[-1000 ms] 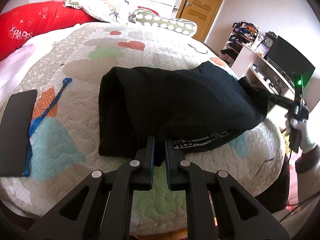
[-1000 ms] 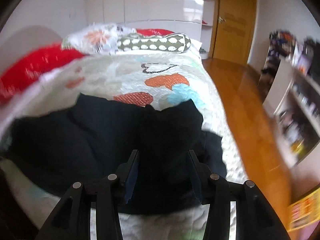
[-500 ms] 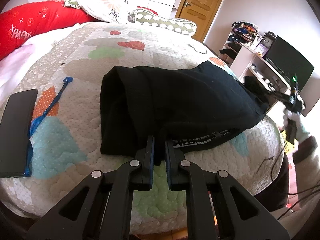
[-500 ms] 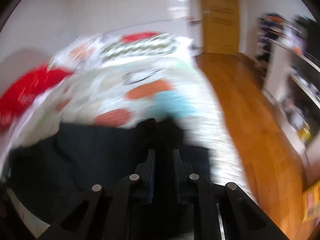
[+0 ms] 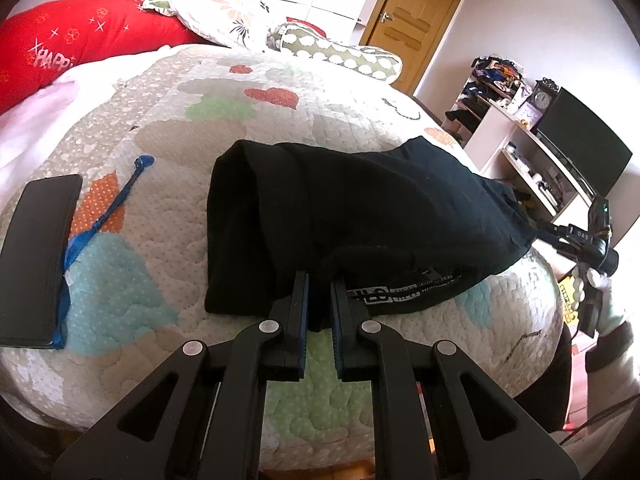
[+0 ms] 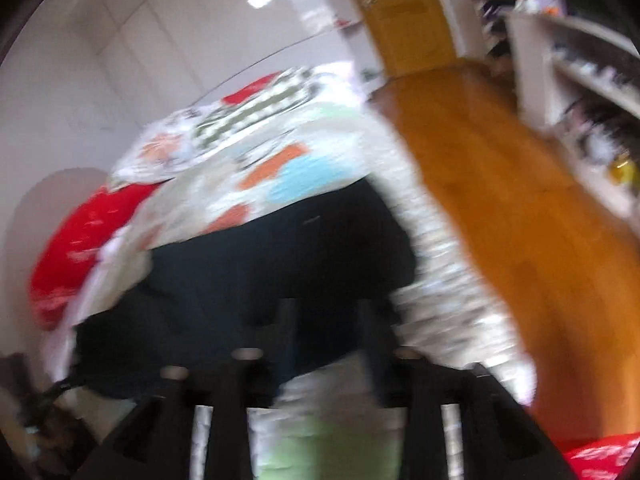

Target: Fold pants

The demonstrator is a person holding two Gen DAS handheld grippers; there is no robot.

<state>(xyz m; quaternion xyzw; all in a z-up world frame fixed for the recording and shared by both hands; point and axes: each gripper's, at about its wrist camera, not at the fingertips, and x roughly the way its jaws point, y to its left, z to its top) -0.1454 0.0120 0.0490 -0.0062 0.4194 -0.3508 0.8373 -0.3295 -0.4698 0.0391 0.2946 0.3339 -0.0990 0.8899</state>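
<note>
Left wrist view is showing the left gripper [image 5: 319, 280] angling downward, pinching the pants' [image 5: 360, 208] near hem on the bed [image 5: 132, 280]; at the right edge, the right gripper [image 6: 326, 312] is opening, jaws apart over the pants.

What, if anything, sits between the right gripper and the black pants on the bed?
Nothing visible. The right gripper, its jaws opening, is already at the edge of the black pants, with only the quilt beside it. The picture is blurred, so contact is unclear.
</note>
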